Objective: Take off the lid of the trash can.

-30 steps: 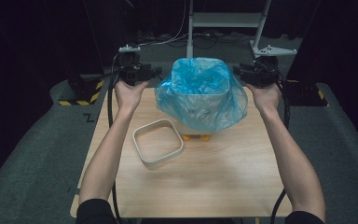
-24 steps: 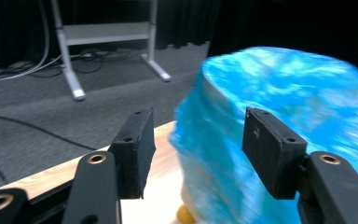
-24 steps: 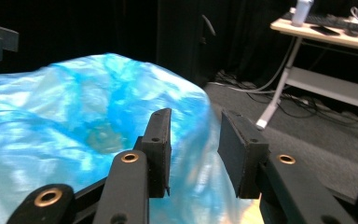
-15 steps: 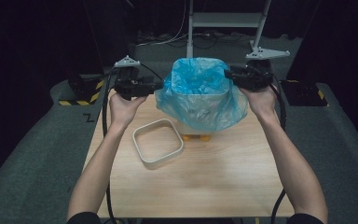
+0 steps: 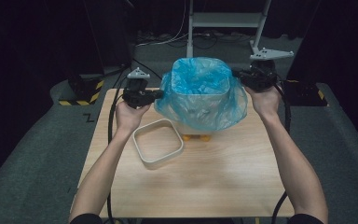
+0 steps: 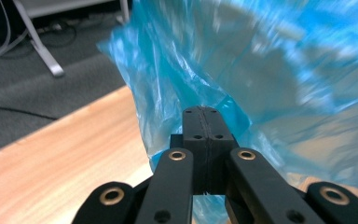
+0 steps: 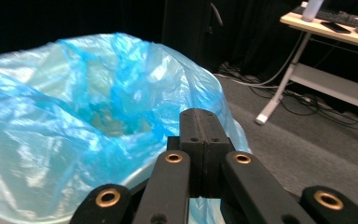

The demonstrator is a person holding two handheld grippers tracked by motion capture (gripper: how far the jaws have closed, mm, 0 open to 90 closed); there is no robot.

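A wooden counter (image 5: pixel 223 186) stands on grey floor, with a pale metal stand (image 5: pixel 223 21) in the dark beyond its far edge and a black-and-yellow striped block (image 5: pixel 81 93) off its far left corner. At the far middle of the counter sits a bin (image 5: pixel 200 95) lined with a blue plastic bag (image 5: pixel 200 105), whose skirt hangs down outside the rim all round. Just near and left of the bin lies a white square ring (image 5: pixel 158 143), empty in the middle; it lies between the left forearm and the bin but clear of both. Small orange feet (image 5: pixel 198 137) peek out under the bag.

The left gripper (image 5: pixel 156 94) meets the bag's left skirt low down, and the right gripper (image 5: pixel 237 73) meets the bag higher, at the right of the rim. Both sets of jaws have just been closing. In the left gripper view (image 6: pixel 204 122) the jaws are pressed together with blue film pinched at their tips. In the right gripper view (image 7: pixel 202 125) the jaws are likewise together against the film; whether film lies between them I cannot tell.

The right gripper view looks into the bag's open mouth; the left gripper view shows the bare counter beside the skirt.
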